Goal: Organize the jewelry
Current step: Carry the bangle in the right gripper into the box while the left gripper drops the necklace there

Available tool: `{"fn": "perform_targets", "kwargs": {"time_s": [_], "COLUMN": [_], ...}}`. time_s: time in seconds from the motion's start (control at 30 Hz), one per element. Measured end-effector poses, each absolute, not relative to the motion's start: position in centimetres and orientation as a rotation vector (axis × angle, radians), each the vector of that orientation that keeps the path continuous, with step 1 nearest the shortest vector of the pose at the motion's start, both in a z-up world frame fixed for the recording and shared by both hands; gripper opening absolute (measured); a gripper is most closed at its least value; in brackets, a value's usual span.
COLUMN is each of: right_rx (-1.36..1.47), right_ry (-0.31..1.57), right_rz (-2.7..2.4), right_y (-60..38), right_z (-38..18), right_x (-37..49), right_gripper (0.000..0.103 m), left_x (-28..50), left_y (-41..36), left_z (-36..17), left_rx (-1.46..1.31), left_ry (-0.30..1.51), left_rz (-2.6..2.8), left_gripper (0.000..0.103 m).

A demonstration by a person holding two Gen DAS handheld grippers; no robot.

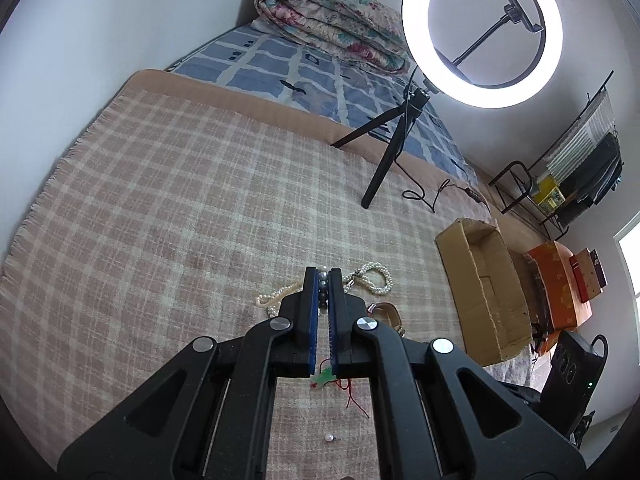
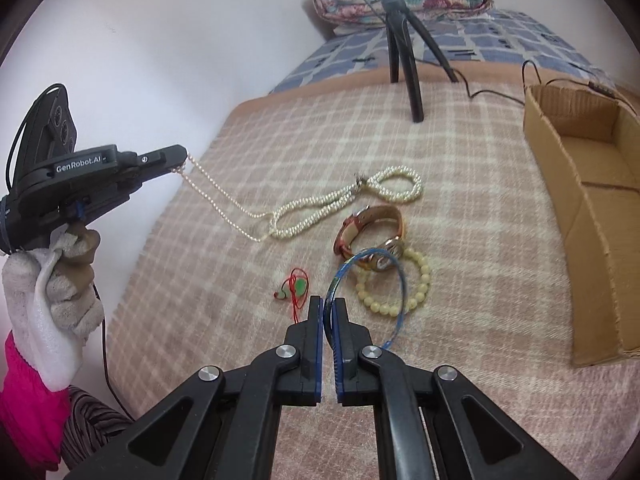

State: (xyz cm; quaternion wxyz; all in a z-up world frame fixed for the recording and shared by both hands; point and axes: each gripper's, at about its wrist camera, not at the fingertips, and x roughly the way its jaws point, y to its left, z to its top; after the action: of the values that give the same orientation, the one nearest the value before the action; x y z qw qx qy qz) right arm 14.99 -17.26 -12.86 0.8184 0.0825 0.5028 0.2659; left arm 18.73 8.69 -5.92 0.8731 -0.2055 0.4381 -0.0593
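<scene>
Right gripper point(image 2: 328, 308) pinches blue bangle point(image 2: 402, 280); left gripper point(image 2: 182, 160) reads "GenRobot.AI".

I am working in a home bedroom. The surface under me is a bed spread with a pink checked blanket point(image 1: 168, 200), and past it lies a blue patterned sheet point(image 1: 288, 68) with a rolled floral quilt point(image 1: 336, 20) against the white wall. A lit ring light point(image 1: 482, 32) on a small tripod stands on the bed. Beside the bed I see a black metal rack point(image 1: 576, 168) holding household odds and ends.
</scene>
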Motion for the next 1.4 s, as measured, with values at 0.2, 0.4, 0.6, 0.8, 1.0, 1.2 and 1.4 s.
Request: {"fn": "perform_targets", "kwargs": {"time_s": [0.2, 0.4, 0.6, 0.8, 1.0, 1.2, 1.4], "right_rx": [0.162, 0.147, 0.147, 0.151, 0.162, 0.18, 0.17], "right_ry": [1.007, 0.935, 0.88, 0.844, 0.841, 0.841, 0.851], "right_rz": [0.542, 0.516, 0.465, 0.405, 0.356, 0.312, 0.284], "right_y": [-18.6, -20.1, -22.7, -25.9, -29.0, -31.6, -32.5], "right_z": [-10.5, -8.0, -6.2, -5.2, -5.3, -5.4, -5.9], "right_x": [14.6, 14.2, 13.7, 13.3, 13.1, 13.4, 13.9], "right_gripper": [0.001, 0.001, 0.001, 0.001, 0.001, 0.001, 0.001], "left_x": [18.1, 17.9, 18.0, 18.7, 20.6, 23.0, 25.3], "left_y": [8.1, 6.1, 2.8, -1.1, -5.4, -10.1, -14.2], "left_z": [-4.4, -2.5, -0.6, 0.9, 2.2, 2.9, 3.3], "left_rx": [-0.433, -0.415, -0.407, -0.371, -0.353, -0.329, -0.317], "left_ry": [0.886, 0.849, 0.818, 0.798, 0.788, 0.79, 0.793], "left_rz": [-0.15, -0.193, -0.262, -0.329, -0.39, -0.454, -0.495], "left_gripper": [0.002, 0.002, 0.002, 0.002, 0.002, 0.002, 0.002]}}
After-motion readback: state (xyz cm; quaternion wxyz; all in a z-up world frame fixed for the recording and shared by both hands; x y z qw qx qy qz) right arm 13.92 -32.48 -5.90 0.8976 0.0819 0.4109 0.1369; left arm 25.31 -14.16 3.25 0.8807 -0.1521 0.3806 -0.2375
